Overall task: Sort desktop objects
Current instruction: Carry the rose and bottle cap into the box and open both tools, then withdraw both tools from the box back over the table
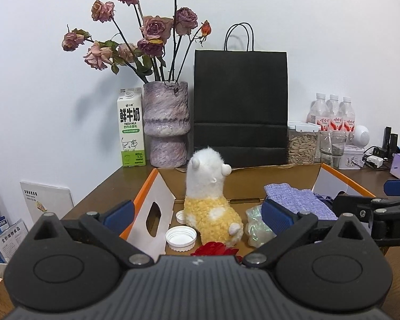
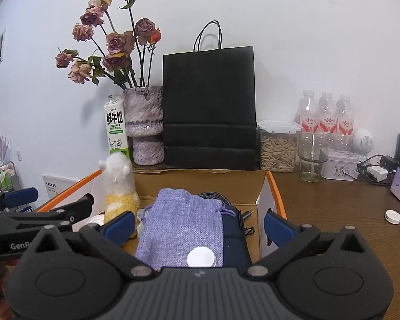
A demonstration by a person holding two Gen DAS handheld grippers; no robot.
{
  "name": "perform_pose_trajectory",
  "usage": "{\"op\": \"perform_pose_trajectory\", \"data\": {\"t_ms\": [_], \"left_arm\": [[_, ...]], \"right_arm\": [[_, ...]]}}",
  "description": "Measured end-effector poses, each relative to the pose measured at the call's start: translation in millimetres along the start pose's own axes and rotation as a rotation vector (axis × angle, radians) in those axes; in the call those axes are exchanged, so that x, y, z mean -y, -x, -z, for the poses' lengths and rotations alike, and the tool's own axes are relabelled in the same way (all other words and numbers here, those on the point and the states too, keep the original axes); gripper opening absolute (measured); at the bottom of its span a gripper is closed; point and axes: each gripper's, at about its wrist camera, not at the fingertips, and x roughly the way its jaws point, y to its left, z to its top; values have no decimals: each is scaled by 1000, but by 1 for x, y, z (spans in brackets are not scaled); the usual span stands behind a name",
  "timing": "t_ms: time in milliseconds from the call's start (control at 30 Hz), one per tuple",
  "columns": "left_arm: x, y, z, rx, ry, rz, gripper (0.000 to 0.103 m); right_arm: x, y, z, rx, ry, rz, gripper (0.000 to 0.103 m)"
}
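Desktop objects sit in an open cardboard box (image 1: 293, 176) on our brown desk (image 2: 333, 200). We see a plush toy (image 1: 209, 200), white above and yellow below, standing upright inside it beside a white lid (image 1: 180, 236) and what may be a crumpled clear wrapper (image 1: 258, 225). A lilac woven pouch (image 2: 184, 224) lies flat in the box with a round white cap (image 2: 200, 257) on it. Our left gripper (image 1: 197, 214) and right gripper (image 2: 200, 226) hover over the box, fingers spread wide, gripping nothing.
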Motion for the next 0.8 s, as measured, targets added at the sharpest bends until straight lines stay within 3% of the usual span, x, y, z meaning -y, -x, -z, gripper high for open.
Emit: {"op": "perform_pose_trajectory", "data": {"t_ms": [400, 800], "left_arm": [[-5, 10, -4, 9, 15, -30, 103], [-26, 48, -8, 5, 32, -50, 103]], "right_arm": [[-6, 8, -3, 2, 5, 5, 103], [-21, 41, -2, 9, 4, -3, 103]]}}
